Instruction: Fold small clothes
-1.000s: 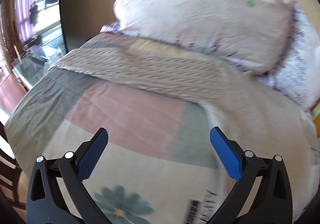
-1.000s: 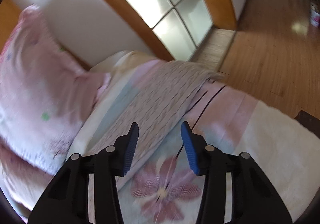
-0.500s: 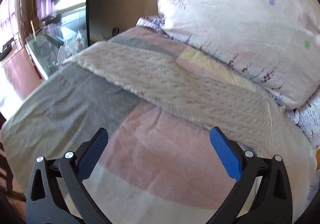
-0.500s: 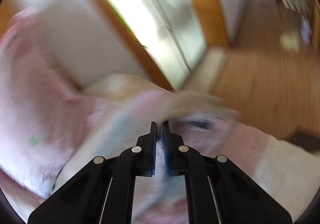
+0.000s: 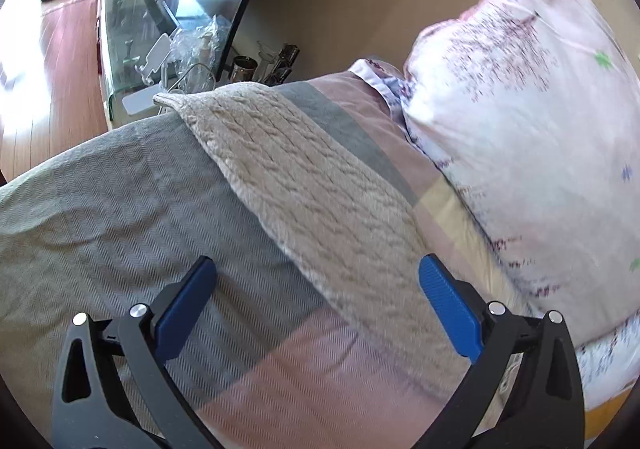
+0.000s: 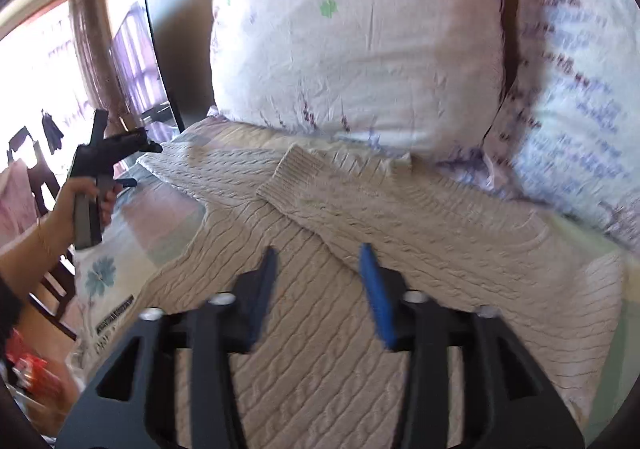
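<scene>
Left wrist view: sweater sleeve runs diagonally ahead, up-left, of left gripper, jaws wide open, empty. Right gripper, jaws open, hovers over sweater body.

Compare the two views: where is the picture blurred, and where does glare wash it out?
Left wrist view: cream sweater fairly sharp, pillow print smeared, floor at upper left blown out by glare. Right wrist view: right gripper and right-hand pillow motion-blurred; window at left overexposed.

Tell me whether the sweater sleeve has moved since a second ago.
Yes. The sleeve now lies folded across the sweater body below the pillow; earlier it lay extended.
</scene>
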Demonstrator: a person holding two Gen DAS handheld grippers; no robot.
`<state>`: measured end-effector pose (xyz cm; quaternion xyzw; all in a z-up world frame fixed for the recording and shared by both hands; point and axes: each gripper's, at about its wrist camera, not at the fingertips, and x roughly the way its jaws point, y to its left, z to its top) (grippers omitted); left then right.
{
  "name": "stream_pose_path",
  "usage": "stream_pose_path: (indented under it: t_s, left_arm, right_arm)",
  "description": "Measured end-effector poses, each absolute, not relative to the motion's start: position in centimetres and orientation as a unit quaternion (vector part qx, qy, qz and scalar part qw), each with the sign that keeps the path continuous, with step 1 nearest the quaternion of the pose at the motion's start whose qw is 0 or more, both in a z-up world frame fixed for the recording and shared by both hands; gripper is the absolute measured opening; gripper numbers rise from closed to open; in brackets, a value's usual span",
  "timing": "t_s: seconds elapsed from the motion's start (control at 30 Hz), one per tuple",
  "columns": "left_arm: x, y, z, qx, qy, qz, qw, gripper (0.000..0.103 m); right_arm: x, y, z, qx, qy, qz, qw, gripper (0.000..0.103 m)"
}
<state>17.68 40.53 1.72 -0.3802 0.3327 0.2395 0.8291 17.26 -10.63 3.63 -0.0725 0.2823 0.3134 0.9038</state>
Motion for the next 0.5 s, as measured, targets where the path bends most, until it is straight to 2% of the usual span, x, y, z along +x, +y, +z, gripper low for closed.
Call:
stream_pose_path:
  t_s: [0.03,0.07,0.1,0.13,0.2,0.23,0.3,0.33,0.37,0.47,0.5]
  left_arm:
    - [17.9,41.0,1.7,-0.385,0.33,0.244,0.827,0.096]
    - [18.0,41.5,1.7,-0.387,0.329,0.248,0.825,0.089]
    - [18.2,42.2,1.7,-0.39,0.326,0.252,0.824,0.079]
    - [18.4,42.7,1.6,-0.393,0.325,0.255,0.822,0.075]
    - [18.4,44.2,1.4,-0.412,0.317,0.262,0.813,0.056]
    - [18.3,45.0,1.4,-0.425,0.313,0.265,0.807,0.052]
    - [18.5,45.9,1.3,-0.441,0.311,0.255,0.802,0.021]
    - [18.8,46.1,1.3,-0.443,0.317,0.256,0.799,0.013]
    - [19.0,46.0,1.7,-0.436,0.319,0.257,0.801,0.007]
    - [20.8,42.5,5.2,-0.365,0.319,0.237,0.842,0.006]
    - [22.0,39.1,7.6,-0.317,0.316,0.203,0.871,0.005]
  right_arm:
    - [16.4,-12.1,4.1,-0.074,0.258,0.29,0.919,0.081]
    - [16.5,-12.9,4.7,-0.071,0.246,0.271,0.928,0.085]
    - [16.2,-14.7,5.1,-0.064,0.237,0.25,0.936,0.085]
    - [15.8,-16.1,5.0,-0.057,0.236,0.236,0.941,0.085]
    - [15.7,-20.0,5.0,-0.029,0.244,0.194,0.95,0.087]
    - [15.8,-21.8,4.9,-0.015,0.249,0.176,0.952,0.087]
    - [16.0,-25.7,4.5,0.017,0.262,0.141,0.955,0.087]
    - [15.8,-27.5,4.1,0.037,0.268,0.123,0.955,0.087]
    - [15.7,-28.7,3.8,0.052,0.273,0.112,0.954,0.087]
    - [15.5,-32.1,2.7,0.081,0.279,0.09,0.953,0.087]
    - [15.2,-32.9,2.5,0.085,0.278,0.083,0.953,0.087]
